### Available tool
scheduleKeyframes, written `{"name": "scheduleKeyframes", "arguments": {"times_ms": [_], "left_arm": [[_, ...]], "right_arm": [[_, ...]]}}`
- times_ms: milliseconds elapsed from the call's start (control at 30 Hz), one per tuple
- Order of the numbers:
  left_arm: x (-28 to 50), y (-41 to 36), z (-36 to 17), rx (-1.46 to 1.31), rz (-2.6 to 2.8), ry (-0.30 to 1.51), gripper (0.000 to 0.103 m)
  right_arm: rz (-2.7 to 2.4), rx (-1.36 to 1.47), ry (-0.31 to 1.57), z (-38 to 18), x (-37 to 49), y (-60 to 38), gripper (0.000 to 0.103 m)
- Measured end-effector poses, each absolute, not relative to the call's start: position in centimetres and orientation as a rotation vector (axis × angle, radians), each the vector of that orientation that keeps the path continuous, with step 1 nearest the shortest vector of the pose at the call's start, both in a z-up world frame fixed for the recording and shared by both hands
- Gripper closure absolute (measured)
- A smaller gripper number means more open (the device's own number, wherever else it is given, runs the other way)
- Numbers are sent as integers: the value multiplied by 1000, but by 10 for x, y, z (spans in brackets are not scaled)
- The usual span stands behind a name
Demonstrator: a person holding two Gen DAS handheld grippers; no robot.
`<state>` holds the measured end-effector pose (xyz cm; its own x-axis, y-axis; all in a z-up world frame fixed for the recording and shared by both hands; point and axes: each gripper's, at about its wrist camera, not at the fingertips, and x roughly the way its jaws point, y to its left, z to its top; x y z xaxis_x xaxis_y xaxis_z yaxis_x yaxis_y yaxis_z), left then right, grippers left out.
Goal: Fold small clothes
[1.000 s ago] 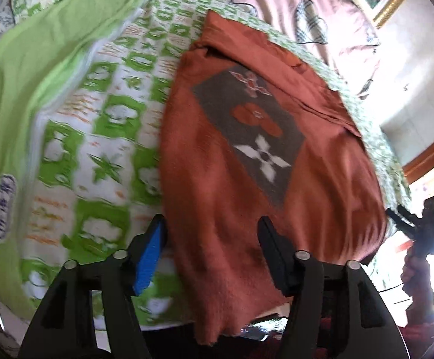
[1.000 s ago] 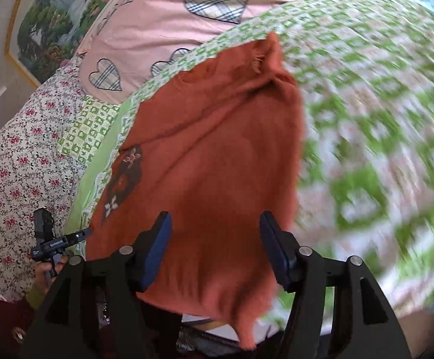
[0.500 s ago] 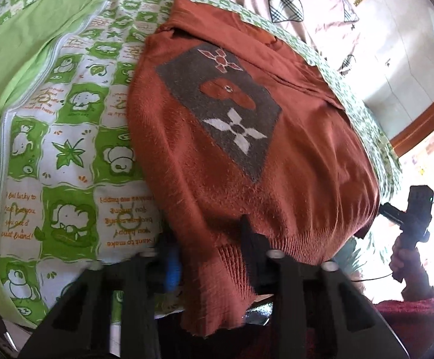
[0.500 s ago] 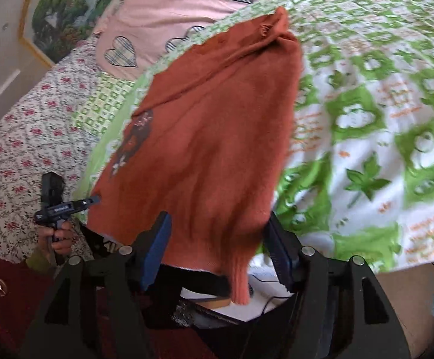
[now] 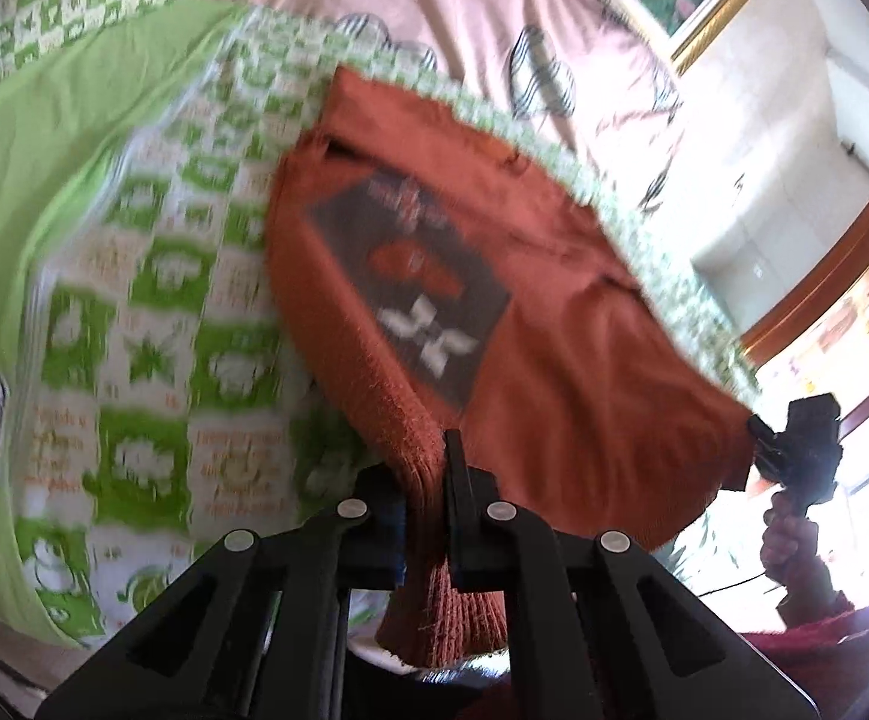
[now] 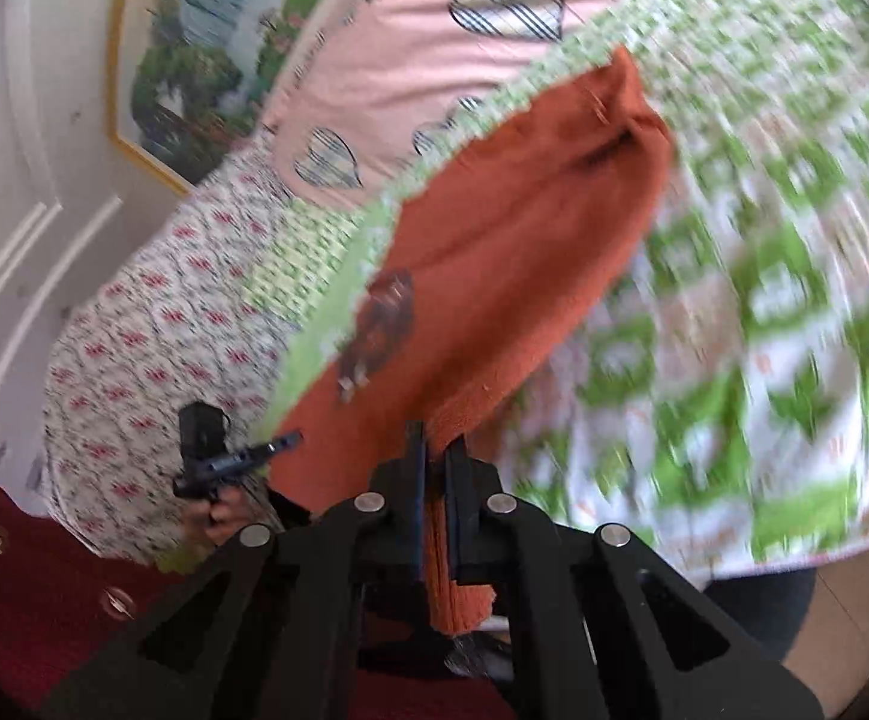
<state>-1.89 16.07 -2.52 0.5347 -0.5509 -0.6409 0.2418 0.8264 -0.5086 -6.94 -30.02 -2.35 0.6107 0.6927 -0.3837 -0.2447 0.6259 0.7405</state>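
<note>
While both pictures are smeared with blur, the grips are plain enough. On the green-and-white quilt (image 5: 152, 300) lies a rust sweater (image 5: 554, 372), its neck at about twelve o'clock and its ribbed hem toward six, hanging over the bed's near edge. Its dark diamond patch (image 5: 416, 288) (white cross, red blob) faces up.

The left gripper (image 5: 425, 480) is closing, its jaws already pinching the hem at the sweater's left corner, knit bunched between the pads and trailing below them. The right gripper (image 6: 434, 480) is closing too, clenched on the hem at the other corner, a strip of rib dangling under it.

From the left view, the right one shows at four o'clock in a hand (image 5: 791, 546). Past the quilt sits a pink cover (image 6: 410, 48) with plaid hearts, and a framed painting (image 6: 194, 66) hangs at ten o'clock in the right view.
</note>
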Motion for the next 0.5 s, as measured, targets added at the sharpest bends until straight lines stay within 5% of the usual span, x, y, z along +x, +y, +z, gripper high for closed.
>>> {"name": "scheduleKeyframes", "arguments": {"times_ms": [500], "left_arm": [[131,146,53,-426,-461,648,96]], "right_arm": [[458,693,516,31,65,-343,97]]}}
